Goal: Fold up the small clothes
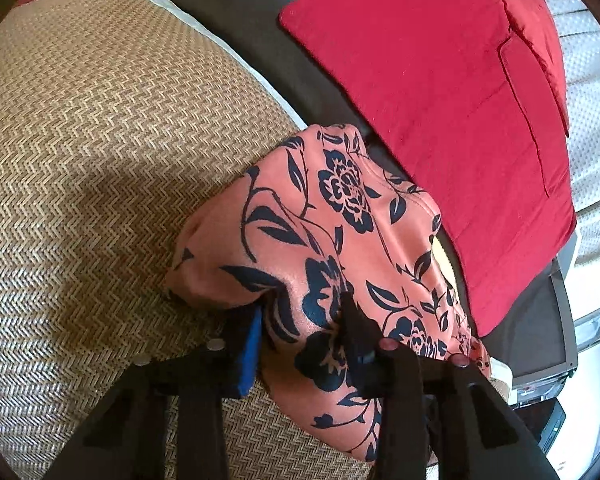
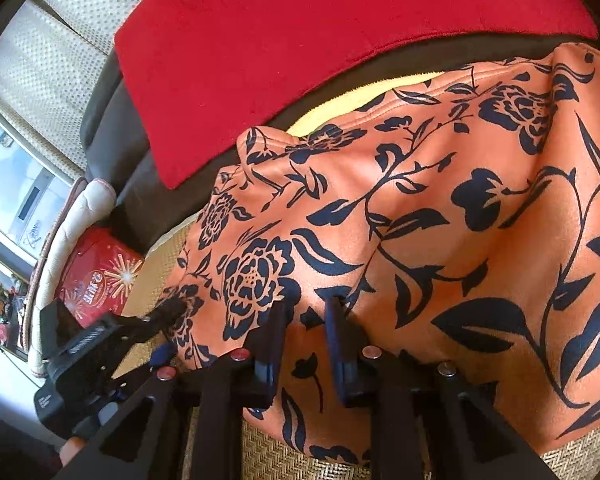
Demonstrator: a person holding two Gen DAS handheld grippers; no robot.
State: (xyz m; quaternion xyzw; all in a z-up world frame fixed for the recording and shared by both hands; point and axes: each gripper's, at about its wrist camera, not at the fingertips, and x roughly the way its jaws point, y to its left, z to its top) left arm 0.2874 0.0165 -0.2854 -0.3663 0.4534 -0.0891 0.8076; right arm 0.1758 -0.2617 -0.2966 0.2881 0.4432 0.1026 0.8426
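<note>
An orange garment (image 1: 340, 208) with a dark blue flower print lies bunched on a woven straw mat (image 1: 100, 160). In the left wrist view my left gripper (image 1: 302, 328) is shut on a thick fold at the garment's near edge, with cloth filling the space between its fingers. The right wrist view shows the same garment (image 2: 440, 208) spread wider, creases running toward my right gripper (image 2: 306, 336), which is shut on a pinch of its near edge. The left gripper (image 2: 172, 308) also shows there, at the garment's left corner.
A red cushion (image 1: 440, 100) lies on a dark seat (image 1: 240, 20) just beyond the garment, and shows again as the red cushion (image 2: 300, 60). A red printed box (image 2: 96, 280) sits left of the mat (image 2: 260, 452). Pale upholstery (image 2: 60, 60) and a window lie further left.
</note>
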